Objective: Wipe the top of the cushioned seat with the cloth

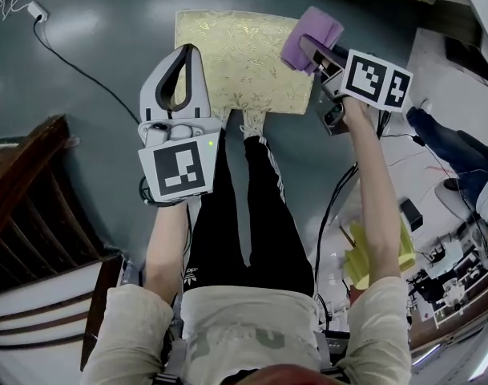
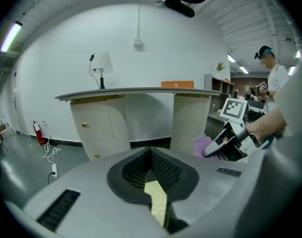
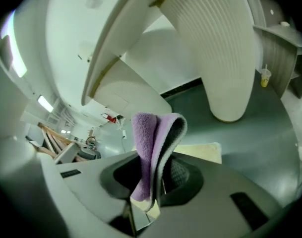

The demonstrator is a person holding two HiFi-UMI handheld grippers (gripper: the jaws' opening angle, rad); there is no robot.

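Observation:
The cushioned seat (image 1: pixel 244 58) has a pale gold patterned top and stands on the grey floor ahead of me. My right gripper (image 1: pixel 312 53) hangs over the seat's far right corner, shut on a folded purple cloth (image 1: pixel 309 34). In the right gripper view the cloth (image 3: pixel 153 143) stands up between the jaws of the gripper (image 3: pixel 150 185), with a corner of the seat (image 3: pixel 203 151) behind it. My left gripper (image 1: pixel 189 51) is over the seat's left edge, jaw tips together and nothing held. Through its jaws (image 2: pixel 151 155) a strip of the seat (image 2: pixel 158 198) shows.
A white curved counter (image 2: pixel 136 95) with a lamp stands beyond the seat. A cable and plug (image 1: pixel 37 13) lie on the floor at far left. Wooden stairs (image 1: pixel 27 207) rise at left. Yellow items (image 1: pixel 360 259), equipment and another person (image 1: pixel 452 147) crowd the right.

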